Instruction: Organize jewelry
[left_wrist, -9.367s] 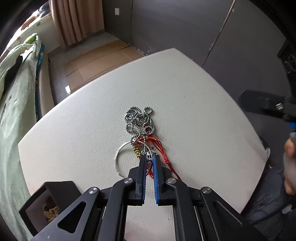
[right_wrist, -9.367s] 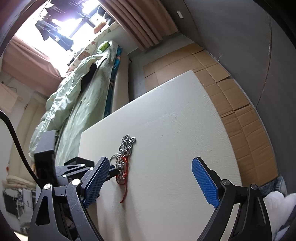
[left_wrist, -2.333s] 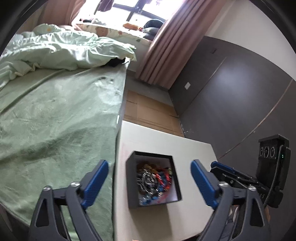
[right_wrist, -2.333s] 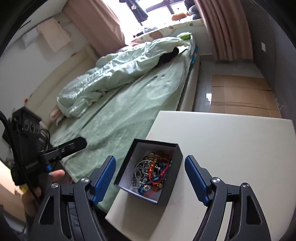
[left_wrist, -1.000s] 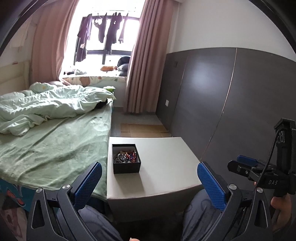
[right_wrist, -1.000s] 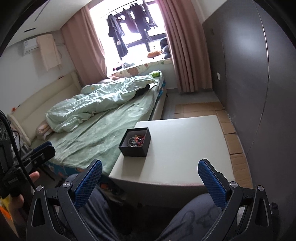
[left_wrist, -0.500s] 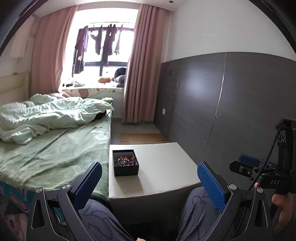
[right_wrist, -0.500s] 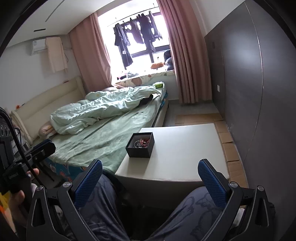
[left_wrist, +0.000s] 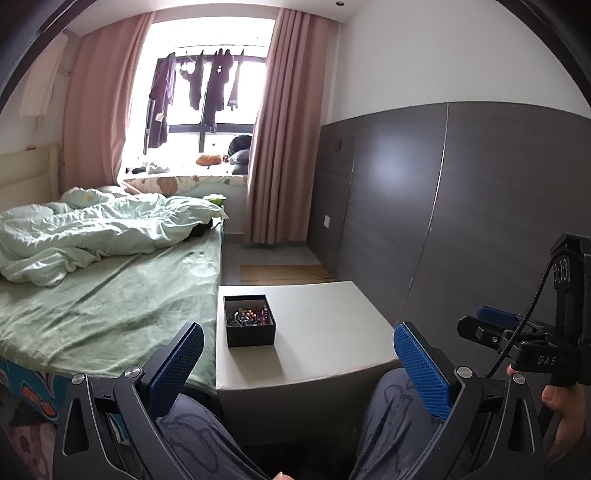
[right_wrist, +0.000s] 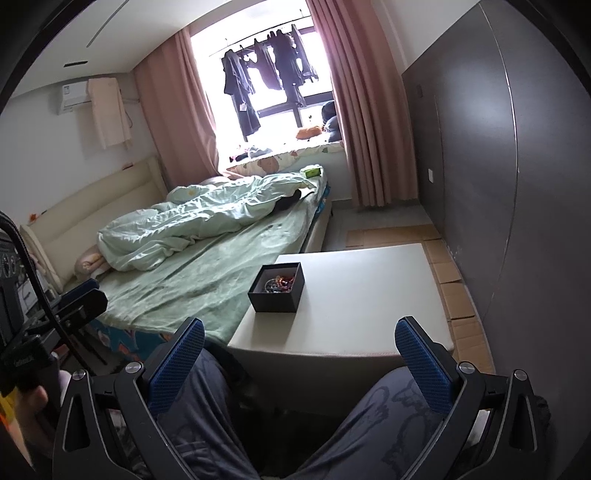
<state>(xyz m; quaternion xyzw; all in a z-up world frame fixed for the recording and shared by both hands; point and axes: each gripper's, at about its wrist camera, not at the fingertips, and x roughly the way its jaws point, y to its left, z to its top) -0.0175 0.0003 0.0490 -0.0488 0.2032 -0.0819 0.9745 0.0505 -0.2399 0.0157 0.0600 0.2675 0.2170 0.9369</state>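
A black open box (left_wrist: 249, 323) stands on the left part of the white table (left_wrist: 325, 332). It holds a tangle of jewelry (left_wrist: 248, 315) with silver chain and red and coloured beads. The box also shows in the right wrist view (right_wrist: 277, 288), with the jewelry (right_wrist: 279, 284) inside. My left gripper (left_wrist: 299, 363) is open and empty, held well back from the table above the person's knees. My right gripper (right_wrist: 299, 363) is open and empty, also held back from the table. The right gripper shows at the right edge of the left wrist view (left_wrist: 495, 325).
A bed with green sheets (left_wrist: 103, 288) touches the table's left side. A dark panelled wall (left_wrist: 424, 221) runs along the right. Cardboard sheets (right_wrist: 454, 288) lie on the floor beside and beyond the table. The person's legs (right_wrist: 207, 413) are below both grippers.
Both grippers have pulled farther back and up from the table, so the box looks smaller and more of the room shows. Both stay open and empty.
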